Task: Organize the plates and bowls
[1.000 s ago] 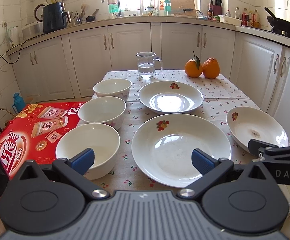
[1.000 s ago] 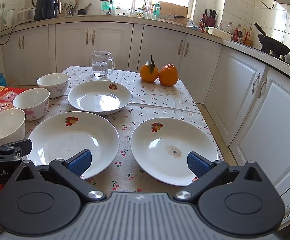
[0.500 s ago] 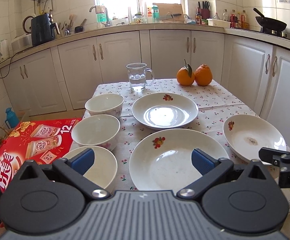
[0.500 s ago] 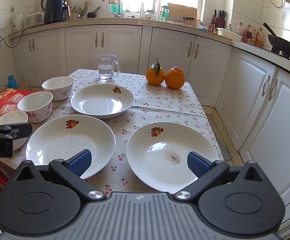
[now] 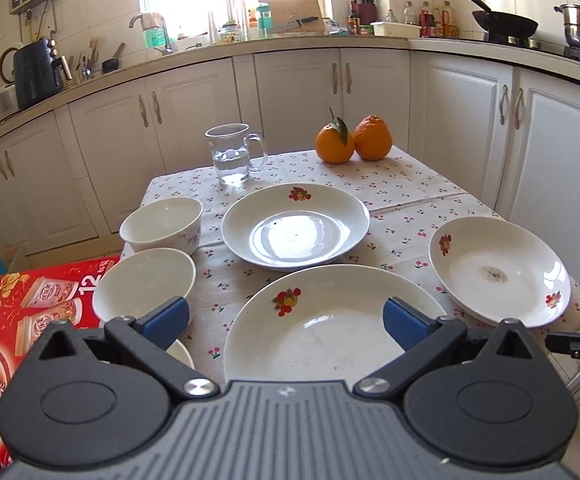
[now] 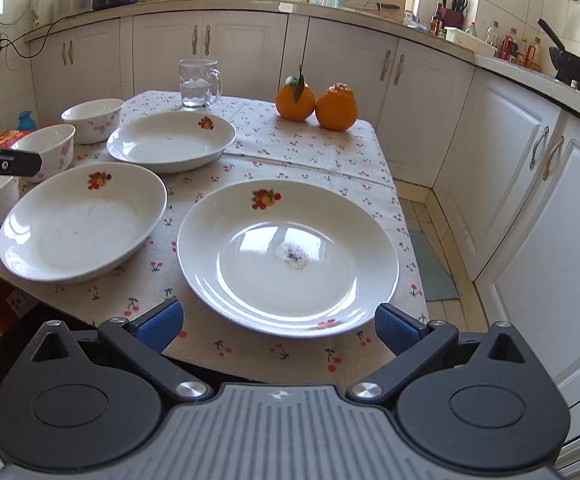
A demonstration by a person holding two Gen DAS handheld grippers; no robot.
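Three white plates with fruit prints lie on the cherry-print tablecloth: a far plate (image 5: 296,226), a near-middle plate (image 5: 330,324) and a right plate (image 5: 498,270) with a stain. Three white bowls line the left side: the far bowl (image 5: 162,222), the middle bowl (image 5: 144,282), and the nearest bowl (image 5: 182,354), mostly hidden behind my left gripper. My left gripper (image 5: 286,318) stands open just before the near-middle plate. My right gripper (image 6: 278,326) is open at the table's front edge, before the stained plate (image 6: 288,256). Neither holds anything.
A glass mug of water (image 5: 232,154) and two oranges (image 5: 352,140) stand at the table's far end. A red carton (image 5: 26,312) sits left of the table. White cabinets (image 6: 530,208) close in on the right. The table's front edge (image 6: 250,356) is near.
Both grippers have drawn back and lifted; the plates and bowls sit lower and farther in view. The right view has swung right over the stained plate. Nothing was grasped.
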